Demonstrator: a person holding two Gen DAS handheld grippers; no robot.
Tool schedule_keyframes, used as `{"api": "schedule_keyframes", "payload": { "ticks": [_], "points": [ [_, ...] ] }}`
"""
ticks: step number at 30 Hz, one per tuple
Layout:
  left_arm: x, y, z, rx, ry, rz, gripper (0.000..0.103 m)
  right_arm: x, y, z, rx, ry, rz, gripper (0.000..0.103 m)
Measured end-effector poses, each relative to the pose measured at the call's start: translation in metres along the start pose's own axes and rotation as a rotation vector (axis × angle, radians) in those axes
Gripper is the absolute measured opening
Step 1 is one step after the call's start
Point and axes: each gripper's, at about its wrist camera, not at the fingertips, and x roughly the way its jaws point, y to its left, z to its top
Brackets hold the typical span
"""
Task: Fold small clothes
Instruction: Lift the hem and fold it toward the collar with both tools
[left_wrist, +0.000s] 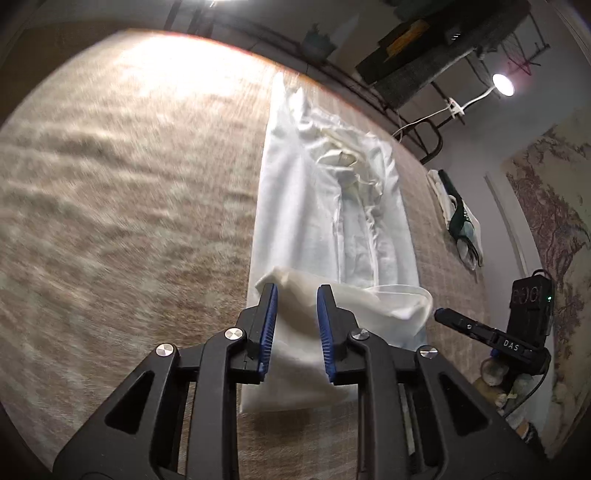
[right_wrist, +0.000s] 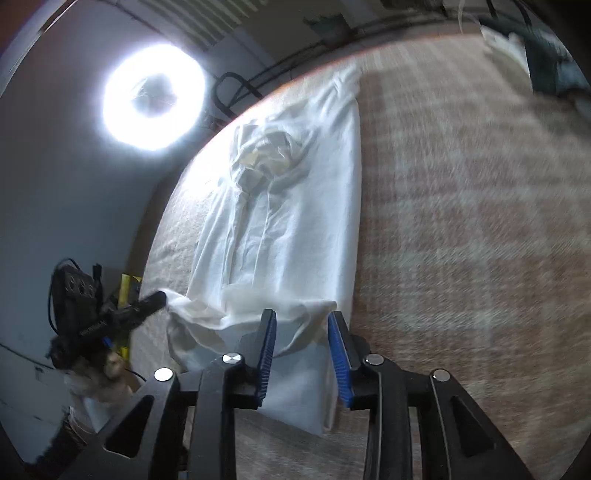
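Below both grippers lies a white garment, spread long and narrow on a beige woven surface, reaching from the near edge of view toward the far rim. Its sides are folded inward, with a crumpled knot of creases and cords along the middle, further up. The near end has been turned back over itself, forming a loose, puffed flap that lies across the garment's width. The left gripper hovers right over this flap, its blue-padded jaws parted with the cloth seen in the gap between them but not pinched. The right gripper sits at the flap's other corner, jaws likewise parted, with cloth showing below the gap and nothing pressed between the pads. Each gripper shows at the edge of the other's view, just beside the flap's outer corner. A bright ring lamp glares beyond the surface
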Motion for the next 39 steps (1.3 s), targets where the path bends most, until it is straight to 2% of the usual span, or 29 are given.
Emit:
{"api": "schedule_keyframes", "payload": {
  "ticks": [3, 7, 10, 14, 17, 19, 21, 24, 28, 35, 36, 38, 39],
  "points": [
    [-0.012, -0.009, -0.008, 0.088, -0.005, 0.0, 0.02, -0.009, 0.011, -0.006, -0.074, -0.009, 0.02, 0.027],
    [-0.005, -0.02, -0.025, 0.166, 0.06, -0.022, 0.02, 0.0, 0.031, -0.026, -0.191, 0.063, 0.078, 0.019],
    [0.01, -0.034, -0.034, 0.234, 0.101, -0.008, 0.02, 0.018, 0.044, -0.034, -0.255, 0.126, 0.085, 0.018],
    [0.029, -0.032, -0.028, 0.213, 0.121, 0.019, 0.02, 0.038, 0.054, -0.038, -0.309, 0.176, 0.071, 0.018],
    [0.03, -0.025, -0.02, 0.199, 0.082, 0.074, 0.02, 0.043, 0.048, -0.025, -0.28, 0.128, 0.014, 0.018],
    [0.024, -0.019, -0.014, 0.203, 0.038, 0.109, 0.02, 0.036, 0.039, -0.012, -0.244, 0.05, -0.035, 0.027],
    [0.02, -0.014, -0.011, 0.219, 0.014, 0.136, 0.02, 0.023, 0.033, -0.005, -0.225, -0.02, -0.058, 0.032],
    [0.022, -0.005, -0.007, 0.225, 0.013, 0.152, 0.02, 0.004, 0.026, -0.002, -0.243, -0.072, -0.069, 0.037],
    [0.033, -0.008, -0.004, 0.272, 0.031, 0.148, 0.02, 0.003, 0.021, -0.007, -0.303, -0.061, -0.126, 0.037],
    [0.044, -0.018, -0.002, 0.327, 0.046, 0.142, 0.02, 0.019, 0.017, -0.006, -0.331, -0.024, -0.171, 0.037],
    [0.044, -0.018, -0.002, 0.323, 0.042, 0.145, 0.018, 0.02, 0.016, -0.005, -0.332, -0.025, -0.176, 0.035],
    [0.045, -0.016, 0.0, 0.313, 0.041, 0.147, 0.007, 0.023, 0.015, -0.003, -0.328, -0.023, -0.169, 0.027],
    [0.045, -0.016, 0.002, 0.308, 0.041, 0.148, 0.005, 0.023, 0.016, -0.003, -0.329, -0.021, -0.168, 0.018]
  ]
}}
